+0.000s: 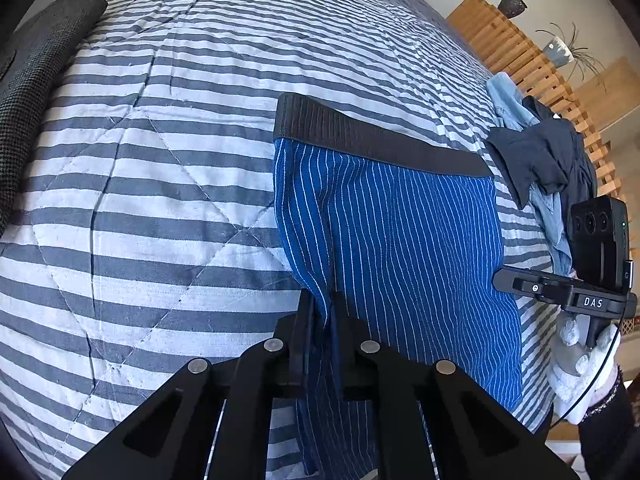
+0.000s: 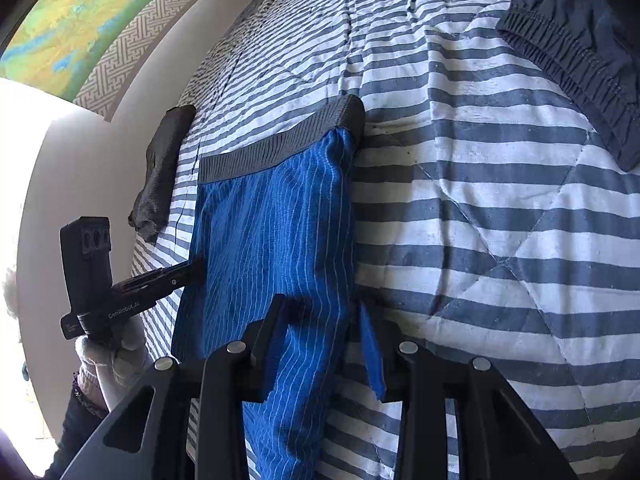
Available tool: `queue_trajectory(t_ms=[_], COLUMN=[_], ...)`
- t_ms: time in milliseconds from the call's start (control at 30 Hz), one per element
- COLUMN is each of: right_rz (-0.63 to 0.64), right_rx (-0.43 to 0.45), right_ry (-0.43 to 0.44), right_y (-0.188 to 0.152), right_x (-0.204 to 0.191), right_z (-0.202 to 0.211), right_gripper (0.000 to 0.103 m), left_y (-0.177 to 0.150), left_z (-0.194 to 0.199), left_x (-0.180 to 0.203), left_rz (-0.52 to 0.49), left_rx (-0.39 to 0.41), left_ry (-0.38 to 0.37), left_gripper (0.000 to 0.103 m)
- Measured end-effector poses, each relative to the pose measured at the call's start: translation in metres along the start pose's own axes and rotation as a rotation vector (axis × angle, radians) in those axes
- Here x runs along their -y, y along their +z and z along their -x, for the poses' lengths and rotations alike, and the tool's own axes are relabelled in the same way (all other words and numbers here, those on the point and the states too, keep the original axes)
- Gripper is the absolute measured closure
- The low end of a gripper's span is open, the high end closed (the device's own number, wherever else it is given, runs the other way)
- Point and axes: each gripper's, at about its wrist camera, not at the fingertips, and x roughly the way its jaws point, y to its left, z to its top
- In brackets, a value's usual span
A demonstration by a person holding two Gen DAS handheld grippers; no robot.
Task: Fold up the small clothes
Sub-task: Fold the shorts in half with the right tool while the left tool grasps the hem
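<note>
Blue boxer shorts [image 1: 400, 232] with thin white stripes and a dark waistband [image 1: 360, 136] lie flat on the striped quilt [image 1: 160, 160]. My left gripper [image 1: 326, 320] is shut on a pinched ridge of fabric at the shorts' lower left edge; the right wrist view shows that gripper [image 2: 196, 268] at that side of the shorts [image 2: 272, 232]. My right gripper [image 2: 320, 320] has its jaws apart, with the shorts' lower right edge bunched between them and a flap over one finger. The left wrist view shows the right gripper [image 1: 498, 280] at the right edge.
A dark grey folded garment [image 1: 40, 80] lies at the quilt's left edge. A pile of dark and light blue clothes [image 1: 540, 152] sits at the right by a wooden slatted frame [image 1: 520, 52]. A navy garment with an elastic band [image 2: 580, 40] lies further up.
</note>
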Motion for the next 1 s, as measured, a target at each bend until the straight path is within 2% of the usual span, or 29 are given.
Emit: queue_trajectory(t_ms=[100, 267, 433, 533, 600, 700, 833, 900, 1000], right_rz=[0.01, 0.036, 0.045, 0.036, 0.036, 0.047, 0.049, 0.032, -0.009], right_rx=[-0.018, 0.021, 0.091, 0.14, 0.163, 0.184, 0.172, 0.152, 0.104], right_ry=[-0.003, 0.025, 0.081, 0.143, 0.172, 0.198, 0.226, 0.22, 0.204], right_y=[-0.001, -0.004, -0.008, -0.019, -0.031, -0.057, -0.101, -0.115, -0.119], right_x=[-0.003, -0.01, -0.019, -0.027, -0.034, -0.046, -0.053, -0.05, -0.035], right_z=[-0.003, 0.014, 0.05, 0.08, 0.099, 0.128, 0.148, 0.145, 0.124], right_gripper=[0.093, 0.096, 0.096, 0.096, 0.096, 0.096, 0.096, 0.096, 0.096], left_y=[-0.001, -0.001, -0.004, -0.019, -0.034, -0.066, -0.113, -0.132, -0.135], left_z=[0.003, 0.022, 0.062, 0.095, 0.116, 0.146, 0.173, 0.177, 0.158], left_x=[0.006, 0.009, 0.013, 0.024, 0.039, 0.058, 0.073, 0.073, 0.065], left_rz=[-0.021, -0.004, 0.031, 0.03, -0.001, -0.022, 0.002, 0.015, 0.04], left_rx=[0.011, 0.056, 0.124, 0.165, 0.182, 0.172, 0.123, 0.098, 0.041], left_ry=[0.008, -0.029, -0.102, -0.147, -0.149, -0.165, -0.199, -0.21, -0.189], left_gripper=[0.098, 0.098, 0.098, 0.098, 0.098, 0.098, 0.098, 0.098, 0.098])
